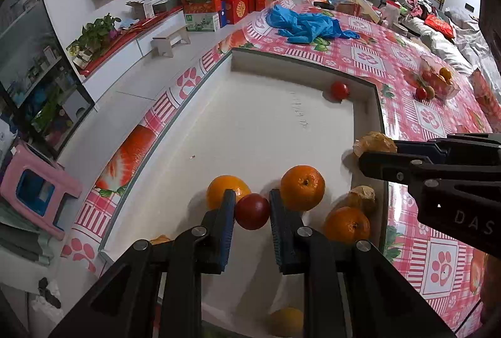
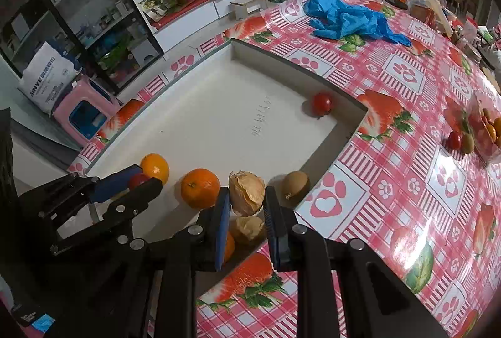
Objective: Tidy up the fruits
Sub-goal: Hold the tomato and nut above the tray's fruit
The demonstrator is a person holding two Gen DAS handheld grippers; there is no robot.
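My left gripper [image 1: 252, 206] is shut on a dark red round fruit [image 1: 252, 211] over the near end of the white tray [image 1: 250, 125]; it also shows in the right wrist view [image 2: 147, 179]. My right gripper [image 2: 245, 197] is shut on a tan papery husked fruit [image 2: 246, 192] above the tray's right wall, and shows in the left wrist view [image 1: 372, 156]. In the tray lie oranges [image 1: 302, 187] [image 1: 227, 189] [image 1: 347, 224], another husked fruit [image 2: 247, 230], a brown kiwi [image 2: 295, 184] and a red fruit [image 1: 339, 90] in the far corner.
The tray lies on a pink checked tablecloth [image 2: 407, 150]. A clear plastic container of mixed fruit [image 1: 436, 81] stands at the right, with a red fruit [image 2: 454, 140] and a kiwi [image 2: 468, 143] beside it. Blue plastic gloves [image 1: 305, 24] lie beyond the tray.
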